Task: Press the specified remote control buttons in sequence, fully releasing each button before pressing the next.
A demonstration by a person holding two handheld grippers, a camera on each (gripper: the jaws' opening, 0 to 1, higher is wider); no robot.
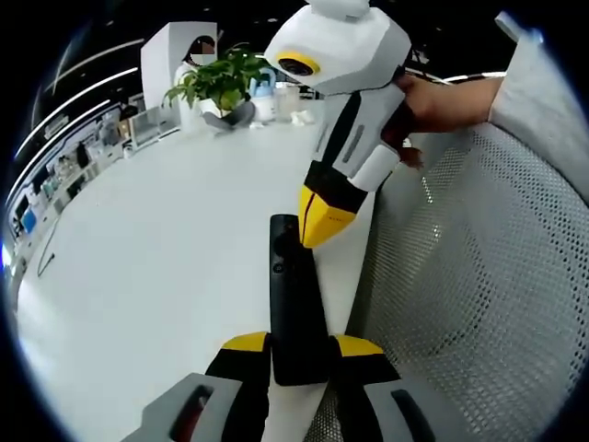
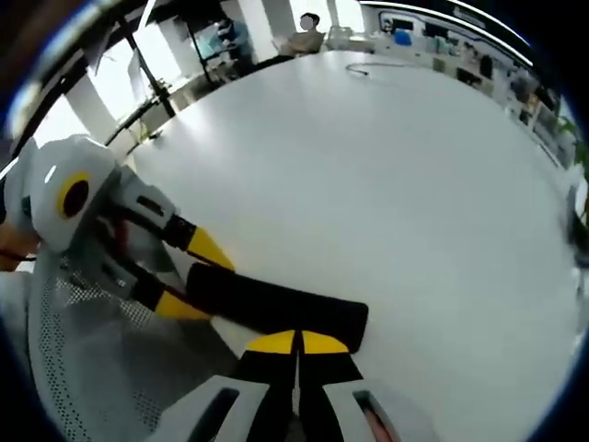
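A long black remote (image 1: 293,295) sticks out forward from my left gripper (image 1: 301,343), whose yellow-tipped jaws are shut on its near end. My right gripper (image 1: 322,221) comes down from the upper right, held by a person's hand (image 1: 433,97). Its jaws are shut together and its yellow tip meets the remote's face near the far end. In the right gripper view the remote (image 2: 285,311) lies crosswise just past my right gripper (image 2: 296,343). The left gripper (image 2: 198,278) clamps the remote's left end.
Under the remote is a large white table (image 1: 166,258), bare around it (image 2: 386,175). A grey mesh chair back (image 1: 479,276) stands close beside the grippers. A potted plant (image 1: 221,83) and small items sit at the far edge. A person (image 2: 308,32) sits at the far side.
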